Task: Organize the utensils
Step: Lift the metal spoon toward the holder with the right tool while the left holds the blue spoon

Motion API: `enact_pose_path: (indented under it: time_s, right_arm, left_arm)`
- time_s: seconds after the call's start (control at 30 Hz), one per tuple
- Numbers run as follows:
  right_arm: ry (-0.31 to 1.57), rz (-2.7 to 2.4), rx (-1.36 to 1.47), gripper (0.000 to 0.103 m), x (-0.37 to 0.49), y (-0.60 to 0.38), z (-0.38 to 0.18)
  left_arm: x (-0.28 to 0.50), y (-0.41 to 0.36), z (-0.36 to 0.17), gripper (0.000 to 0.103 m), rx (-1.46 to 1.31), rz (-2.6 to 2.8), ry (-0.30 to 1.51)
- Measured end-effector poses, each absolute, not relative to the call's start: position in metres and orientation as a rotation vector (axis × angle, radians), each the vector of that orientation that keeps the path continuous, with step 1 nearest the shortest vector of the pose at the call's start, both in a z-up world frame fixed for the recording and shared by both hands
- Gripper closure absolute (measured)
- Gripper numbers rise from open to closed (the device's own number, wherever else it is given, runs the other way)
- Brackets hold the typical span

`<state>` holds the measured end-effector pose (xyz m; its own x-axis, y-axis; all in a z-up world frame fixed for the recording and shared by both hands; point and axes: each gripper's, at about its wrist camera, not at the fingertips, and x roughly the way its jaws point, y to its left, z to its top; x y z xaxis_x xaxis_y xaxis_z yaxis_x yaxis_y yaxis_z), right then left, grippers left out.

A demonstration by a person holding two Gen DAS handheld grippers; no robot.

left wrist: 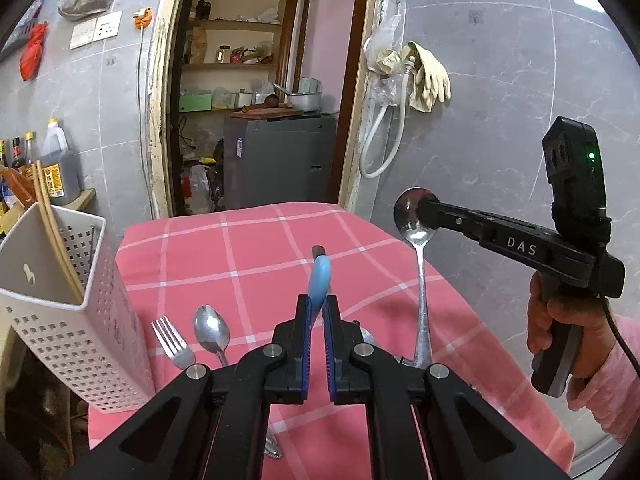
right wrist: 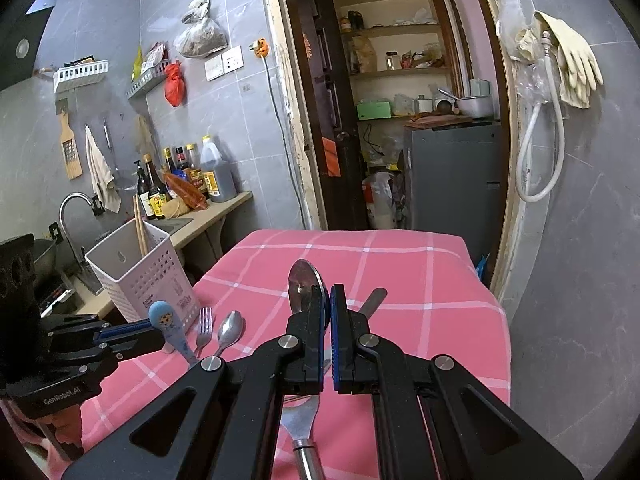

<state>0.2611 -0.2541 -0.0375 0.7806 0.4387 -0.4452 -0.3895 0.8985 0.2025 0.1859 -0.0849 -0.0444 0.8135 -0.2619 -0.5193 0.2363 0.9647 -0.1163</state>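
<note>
Left gripper [left wrist: 316, 312] clamped on blue-handled spoon [left wrist: 321, 276] — lifted over pink checked cloth [left wrist: 256, 248]. Right gripper [right wrist: 329, 304] pinching steel spoon [right wrist: 304, 280] by bowl, raised. Fork [left wrist: 172, 344], small spoon [left wrist: 211, 334] flat beside white perforated holder [left wrist: 76, 320] — chopsticks [left wrist: 56, 236] inside.

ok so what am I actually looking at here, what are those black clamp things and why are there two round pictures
Those are two hand-held grippers, not a robot: a person squeezes one in each hand, and each carries a fisheye camera looking along its fingers, hence two round pictures.

The left gripper grips a blue child's spoon; its view also shows the right gripper from the side. The right gripper holds a metal spoon by its bowl, handle hanging down.

Below is a table under a pink checked cloth. On it lie a fork and a second metal spoon, beside a white perforated holder with chopsticks.
</note>
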Motion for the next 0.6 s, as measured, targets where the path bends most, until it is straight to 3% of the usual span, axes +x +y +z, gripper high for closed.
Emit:
enact_pose_path:
  time_s: [0.6]
  right_arm:
    - [0.517, 0.459, 0.062, 0.1, 0.243, -0.242, -0.048]
  left_arm:
    - [0.15, -0.069, -0.068, 0.096, -0.055, -0.3, 0.53]
